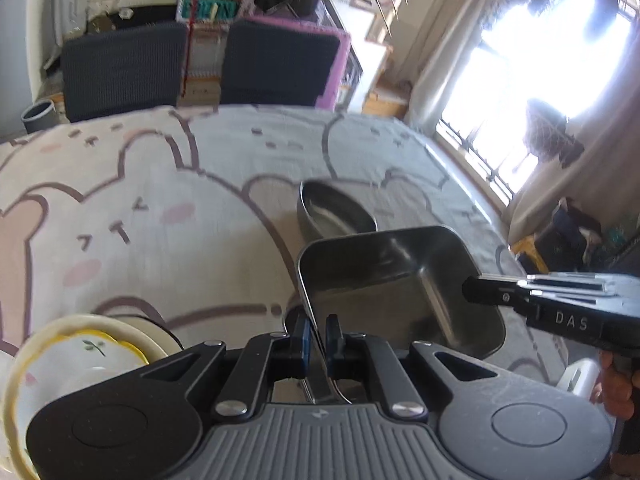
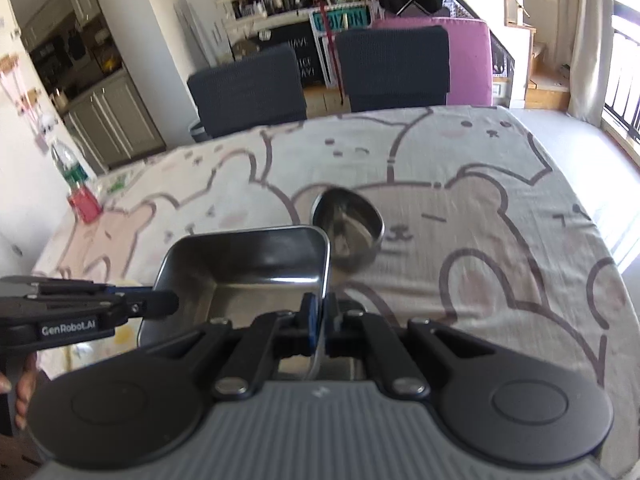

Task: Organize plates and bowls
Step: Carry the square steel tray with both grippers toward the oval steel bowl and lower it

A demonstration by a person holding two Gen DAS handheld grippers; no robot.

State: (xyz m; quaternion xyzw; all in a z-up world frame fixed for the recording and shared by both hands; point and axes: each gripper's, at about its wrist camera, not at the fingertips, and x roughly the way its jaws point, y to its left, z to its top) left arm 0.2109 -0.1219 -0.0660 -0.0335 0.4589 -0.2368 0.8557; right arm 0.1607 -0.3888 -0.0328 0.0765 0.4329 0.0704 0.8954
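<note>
A square steel tray is held above the table between both grippers. My left gripper is shut on the tray's left rim. My right gripper is shut on its right rim; the tray fills the middle of the right wrist view. A round steel bowl stands on the tablecloth just beyond the tray, also in the right wrist view. A stack of cream and yellow-rimmed ceramic plates and bowls sits at lower left of the left wrist view.
The table wears a bear-print cloth. A plastic bottle stands at its far left edge. Two dark chairs stand behind the table. A window is on the right.
</note>
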